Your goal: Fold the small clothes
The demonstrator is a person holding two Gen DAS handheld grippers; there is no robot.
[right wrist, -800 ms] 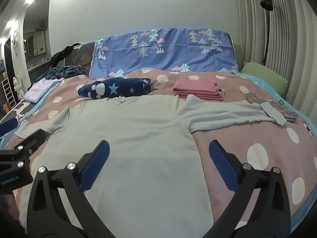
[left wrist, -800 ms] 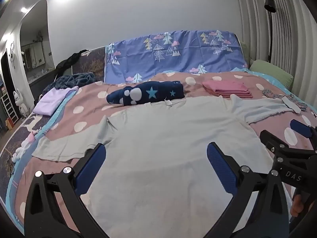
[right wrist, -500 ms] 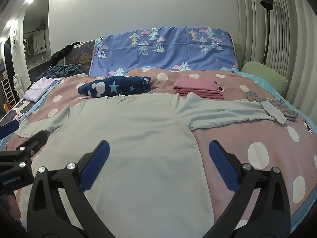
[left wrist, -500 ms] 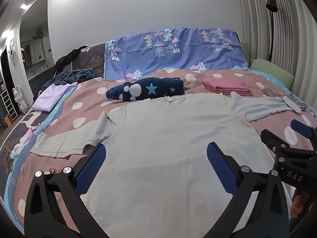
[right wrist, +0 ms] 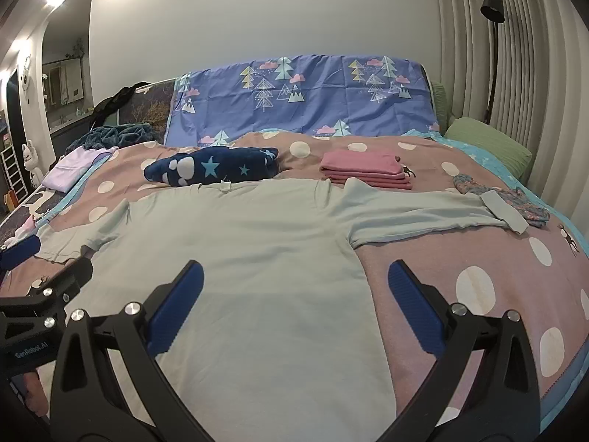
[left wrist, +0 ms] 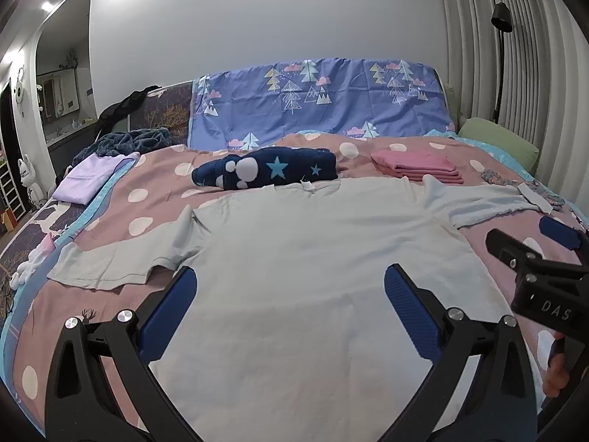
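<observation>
A pale grey-green T-shirt lies spread flat on the bed, collar away from me and both sleeves out; it also shows in the right wrist view. My left gripper is open and empty, hovering over the shirt's lower left part. My right gripper is open and empty above the shirt's lower right edge, and its side shows in the left wrist view. The left gripper's side shows in the right wrist view.
A pink bedspread with white dots covers the bed. Beyond the collar lie a navy star-print bundle and a folded pink stack. A floral garment lies past the right sleeve. A lilac garment lies far left.
Both grippers have risen and drawn back slightly, so more of the left sleeve and shirt shows. Both stay open and the shirt has not moved.
</observation>
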